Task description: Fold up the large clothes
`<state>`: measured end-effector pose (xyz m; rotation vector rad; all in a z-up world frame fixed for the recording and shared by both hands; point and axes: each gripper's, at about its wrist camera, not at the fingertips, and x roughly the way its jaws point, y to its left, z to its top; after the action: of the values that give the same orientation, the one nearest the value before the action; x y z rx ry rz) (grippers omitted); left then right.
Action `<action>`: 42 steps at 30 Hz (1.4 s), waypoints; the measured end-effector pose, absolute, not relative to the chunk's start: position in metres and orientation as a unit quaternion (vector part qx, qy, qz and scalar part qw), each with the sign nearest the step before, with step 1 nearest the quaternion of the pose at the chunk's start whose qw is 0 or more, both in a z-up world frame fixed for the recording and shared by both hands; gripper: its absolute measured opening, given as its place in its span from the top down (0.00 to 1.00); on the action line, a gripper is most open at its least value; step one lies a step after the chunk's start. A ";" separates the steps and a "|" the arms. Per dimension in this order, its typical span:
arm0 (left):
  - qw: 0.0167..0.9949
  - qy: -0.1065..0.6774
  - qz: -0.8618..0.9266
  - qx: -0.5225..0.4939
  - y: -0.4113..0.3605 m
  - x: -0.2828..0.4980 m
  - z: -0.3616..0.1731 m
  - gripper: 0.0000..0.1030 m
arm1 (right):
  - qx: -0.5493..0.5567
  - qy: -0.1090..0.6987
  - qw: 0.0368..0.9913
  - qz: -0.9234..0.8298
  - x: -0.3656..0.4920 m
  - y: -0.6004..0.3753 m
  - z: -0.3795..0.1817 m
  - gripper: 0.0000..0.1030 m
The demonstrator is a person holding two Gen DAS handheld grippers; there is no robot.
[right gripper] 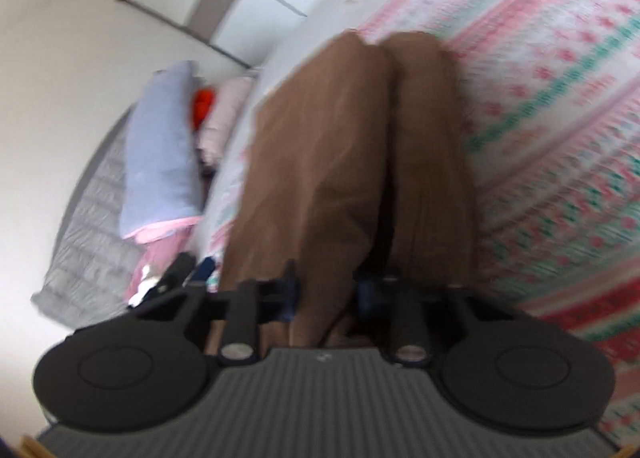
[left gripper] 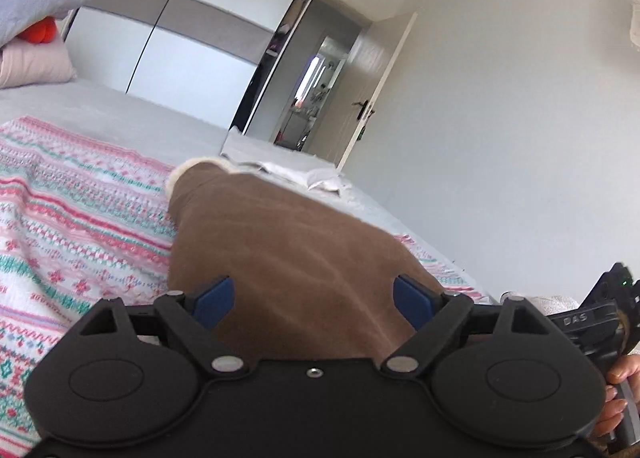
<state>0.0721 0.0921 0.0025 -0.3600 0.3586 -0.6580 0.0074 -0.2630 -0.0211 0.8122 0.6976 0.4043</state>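
Note:
A brown suede-like garment (left gripper: 288, 242) with a cream fleecy edge lies over the patterned bedspread (left gripper: 72, 226). My left gripper (left gripper: 312, 300) is open, its blue fingertips (left gripper: 214, 300) wide apart on either side of the brown cloth. In the blurred right wrist view the same brown garment (right gripper: 340, 162) hangs in two folds. My right gripper (right gripper: 326, 292) is shut on a bunch of it. The right gripper also shows at the edge of the left wrist view (left gripper: 596, 318), held by a hand.
A pink, white and green knitted bedspread (right gripper: 560, 118) covers a grey bed. Pillows (left gripper: 36, 18) lie at its head, with white cloth (left gripper: 288, 168) at the far edge. A wardrobe (left gripper: 192, 30) and an open door (left gripper: 368, 98) stand beyond.

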 end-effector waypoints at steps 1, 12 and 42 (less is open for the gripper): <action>0.915 0.164 -0.326 -0.174 0.091 0.072 0.005 0.17 | 0.388 0.304 0.844 0.211 0.000 -0.262 -0.010 0.86; 0.890 0.181 -0.419 -0.021 0.038 0.060 -0.014 0.17 | 0.506 0.374 0.764 0.144 -0.001 -0.321 -0.083 0.89; 0.937 0.128 -0.322 -0.045 0.051 0.144 0.022 0.15 | 0.296 0.207 0.931 0.056 0.106 -0.291 -0.012 0.90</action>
<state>0.1439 0.0506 0.0219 -0.0922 0.2612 -0.6586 0.1061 -0.2915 -0.0118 0.6061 0.4245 0.1156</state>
